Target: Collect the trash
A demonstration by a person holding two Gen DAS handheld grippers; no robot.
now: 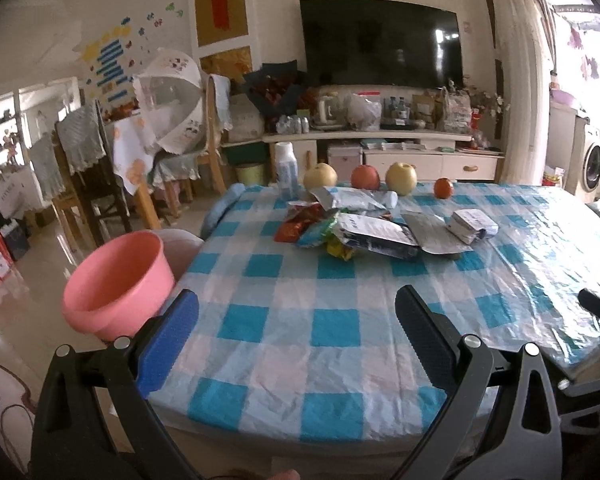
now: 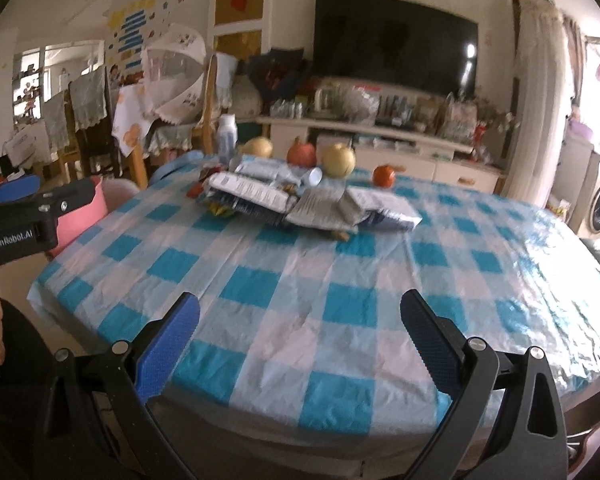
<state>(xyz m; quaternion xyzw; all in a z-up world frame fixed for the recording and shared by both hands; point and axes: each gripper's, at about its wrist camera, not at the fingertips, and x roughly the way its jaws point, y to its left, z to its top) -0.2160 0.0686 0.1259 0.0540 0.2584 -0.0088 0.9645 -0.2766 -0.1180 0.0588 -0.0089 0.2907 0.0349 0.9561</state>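
Left gripper (image 1: 296,328): jaws spread wide, nothing between the blue pads, hovering over the near edge of the table.
Right gripper (image 2: 300,332): jaws also wide apart and empty, above the near part of the table, to the right of the left one.
Table (image 1: 340,320): covered by a blue-and-white checked cloth under a clear plastic sheet.
Trash pile (image 1: 352,228): crumpled snack wrappers and flattened foil bags heaped together at the far middle of the table, well away from both grippers; a red wrapper (image 1: 300,226) lies at its left end, a folded white packet (image 1: 472,224) at its right.
Pink basin (image 1: 120,284): just off the table's near-left edge, open side up, near the left gripper's left finger.
Fruit: two yellow pears (image 1: 320,176) (image 1: 401,177), a red apple (image 1: 365,177) and a small orange-red fruit (image 1: 443,188) in a row along the far edge, behind the pile.
Bottle (image 1: 286,170): white, upright, at the far-left corner beside the fruit.
Background: a dark television (image 1: 380,40) on the far wall above a cluttered cabinet.
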